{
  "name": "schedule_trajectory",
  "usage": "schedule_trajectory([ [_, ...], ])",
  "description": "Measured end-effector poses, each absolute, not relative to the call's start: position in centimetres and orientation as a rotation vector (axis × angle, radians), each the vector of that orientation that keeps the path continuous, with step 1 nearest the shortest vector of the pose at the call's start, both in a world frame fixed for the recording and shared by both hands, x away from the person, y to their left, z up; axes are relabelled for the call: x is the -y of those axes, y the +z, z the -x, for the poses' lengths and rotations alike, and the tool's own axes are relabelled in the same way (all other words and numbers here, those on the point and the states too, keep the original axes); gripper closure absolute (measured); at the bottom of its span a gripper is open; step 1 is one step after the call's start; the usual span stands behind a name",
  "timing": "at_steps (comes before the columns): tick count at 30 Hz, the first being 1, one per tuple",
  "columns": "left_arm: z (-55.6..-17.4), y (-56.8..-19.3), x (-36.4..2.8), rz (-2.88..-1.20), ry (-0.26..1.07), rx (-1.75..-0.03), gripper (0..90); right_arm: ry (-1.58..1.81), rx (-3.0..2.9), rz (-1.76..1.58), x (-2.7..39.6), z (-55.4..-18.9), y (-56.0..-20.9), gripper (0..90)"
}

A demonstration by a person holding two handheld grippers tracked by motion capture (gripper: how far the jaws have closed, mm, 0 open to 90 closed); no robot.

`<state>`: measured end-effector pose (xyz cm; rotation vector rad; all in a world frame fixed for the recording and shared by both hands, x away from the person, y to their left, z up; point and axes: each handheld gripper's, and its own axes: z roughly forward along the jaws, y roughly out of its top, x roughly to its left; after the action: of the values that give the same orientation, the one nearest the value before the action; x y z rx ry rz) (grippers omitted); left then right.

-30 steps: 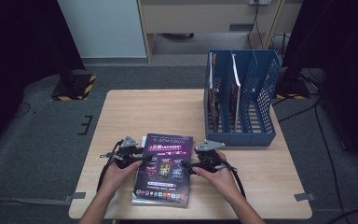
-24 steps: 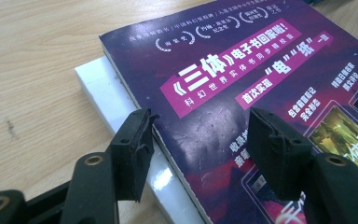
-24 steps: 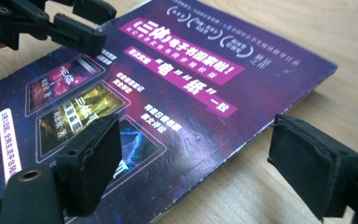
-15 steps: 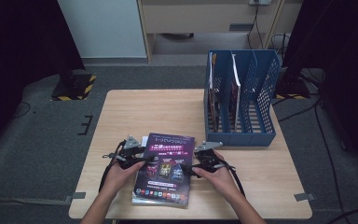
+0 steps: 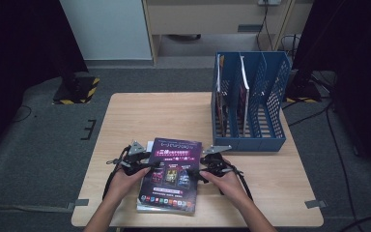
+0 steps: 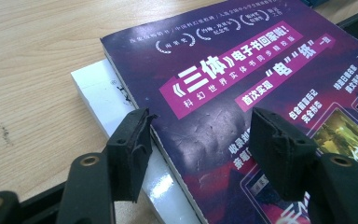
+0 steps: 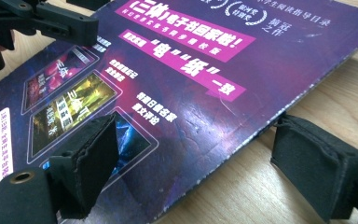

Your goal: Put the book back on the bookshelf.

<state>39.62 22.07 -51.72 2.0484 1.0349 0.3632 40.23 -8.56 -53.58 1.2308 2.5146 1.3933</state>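
Observation:
A purple magazine (image 5: 170, 176) (image 6: 242, 74) (image 7: 191, 70) lies on top of a small stack near the table's front edge, with a white book (image 6: 98, 88) under it. My left gripper (image 5: 147, 166) (image 6: 200, 140) is open at the magazine's left edge, one jaw beside the spine and the other over the cover. My right gripper (image 5: 198, 171) (image 7: 196, 163) is at the right edge. Its jaws have just been opening and stand wide: one over the cover, one over bare wood, with the magazine's edge between them and untouched.
A blue file rack (image 5: 251, 104) stands at the back right of the wooden table (image 5: 149, 116), with magazines (image 5: 222, 96) upright in its left slots. Dark floor lies around the table and a cabinet stands behind it.
Both hands stay at the magazine's sides. The magazine and the stack have not shifted.

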Motion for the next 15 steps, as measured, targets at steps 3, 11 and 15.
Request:
schedule_trajectory([
  [3,-39.6,-51.7,-22.0,-2.048,0.364,-1.036,37.7,1.417,-2.509,-1.224,8.6,-40.4,-53.7,14.5],
  [11,-39.6,-51.7,-22.1,-2.049,0.364,-1.032,37.6,1.466,-2.48,-1.213,8.7,-40.5,-53.0,21.0],
  [15,-39.6,-51.8,-22.1,-2.048,0.366,-1.028,37.3,1.518,-2.451,-1.168,8.6,-40.3,-51.8,21.3],
])
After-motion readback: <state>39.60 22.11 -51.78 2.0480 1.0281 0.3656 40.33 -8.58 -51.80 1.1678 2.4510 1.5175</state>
